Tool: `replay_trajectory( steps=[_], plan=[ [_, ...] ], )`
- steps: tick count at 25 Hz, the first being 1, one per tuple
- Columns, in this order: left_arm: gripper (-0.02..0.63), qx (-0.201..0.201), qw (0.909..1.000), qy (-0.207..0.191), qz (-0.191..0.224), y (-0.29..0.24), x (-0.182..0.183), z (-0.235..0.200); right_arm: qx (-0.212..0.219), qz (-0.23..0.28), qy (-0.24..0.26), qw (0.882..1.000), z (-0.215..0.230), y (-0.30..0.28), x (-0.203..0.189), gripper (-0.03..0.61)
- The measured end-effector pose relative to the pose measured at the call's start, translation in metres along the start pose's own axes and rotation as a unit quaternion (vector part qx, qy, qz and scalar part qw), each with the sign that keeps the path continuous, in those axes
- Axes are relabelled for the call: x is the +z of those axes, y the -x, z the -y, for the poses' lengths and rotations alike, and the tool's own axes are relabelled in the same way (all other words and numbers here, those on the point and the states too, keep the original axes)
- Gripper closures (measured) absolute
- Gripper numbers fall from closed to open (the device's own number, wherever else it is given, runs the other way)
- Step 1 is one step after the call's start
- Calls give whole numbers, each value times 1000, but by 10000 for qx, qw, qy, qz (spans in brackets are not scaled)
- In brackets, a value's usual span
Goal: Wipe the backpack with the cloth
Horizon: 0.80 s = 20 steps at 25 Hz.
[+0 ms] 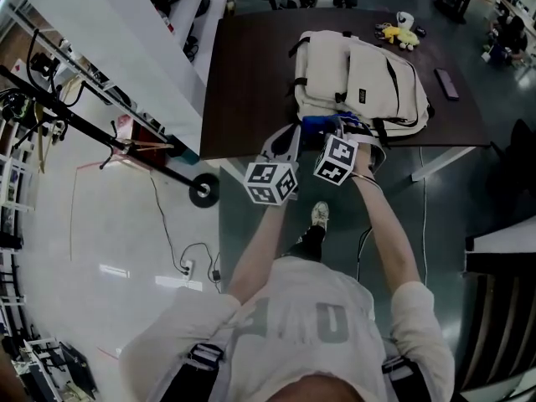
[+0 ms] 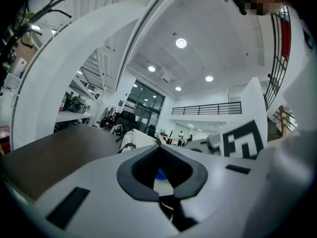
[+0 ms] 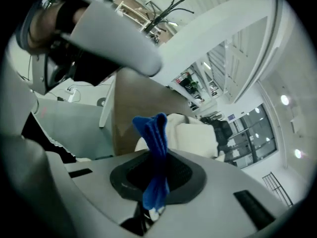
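Note:
A cream backpack (image 1: pixel 360 78) lies flat on the dark table (image 1: pixel 251 74), close to its near edge. My right gripper (image 1: pixel 335 128) is over the backpack's near end and is shut on a blue cloth (image 1: pixel 319 122). In the right gripper view the cloth (image 3: pixel 157 148) stands up bunched between the jaws of my right gripper (image 3: pixel 157 177), with the backpack (image 3: pixel 195 133) just beyond. My left gripper (image 1: pixel 287 139) hovers at the table edge beside the backpack's left corner. In the left gripper view my left gripper (image 2: pixel 160 175) has its jaws together and holds nothing. A sliver of blue shows past them, and the backpack (image 2: pixel 133 140) lies further off.
On the far side of the table sit a yellow plush toy (image 1: pixel 398 33) and a dark flat bar (image 1: pixel 446 84). A white partition (image 1: pixel 126 48) runs along the left. A wheeled black stand (image 1: pixel 203 189) and a floor cable (image 1: pixel 167 233) lie near my feet.

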<state>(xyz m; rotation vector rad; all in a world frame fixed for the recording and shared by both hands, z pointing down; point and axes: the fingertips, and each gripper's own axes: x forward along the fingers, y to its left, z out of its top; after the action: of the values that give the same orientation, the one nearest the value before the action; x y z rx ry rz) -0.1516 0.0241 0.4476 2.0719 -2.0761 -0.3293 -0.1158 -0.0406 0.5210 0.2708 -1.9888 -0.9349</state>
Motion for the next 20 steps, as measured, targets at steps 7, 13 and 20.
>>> replay_trajectory(
  steps=[7,13,20],
  plan=[
    [609,-188,9995,84,242,-69,20,10,-1057,25,-131,9943,181,1,-25,537],
    [609,-515,9983,-8,263,-146,24,23,-1194,-149,-297,9923,282,-41,-60,537],
    [609,-306,9993,21,218,-201,15,-6,-737,-334,-883,9928,303,-133,-95,537]
  ],
)
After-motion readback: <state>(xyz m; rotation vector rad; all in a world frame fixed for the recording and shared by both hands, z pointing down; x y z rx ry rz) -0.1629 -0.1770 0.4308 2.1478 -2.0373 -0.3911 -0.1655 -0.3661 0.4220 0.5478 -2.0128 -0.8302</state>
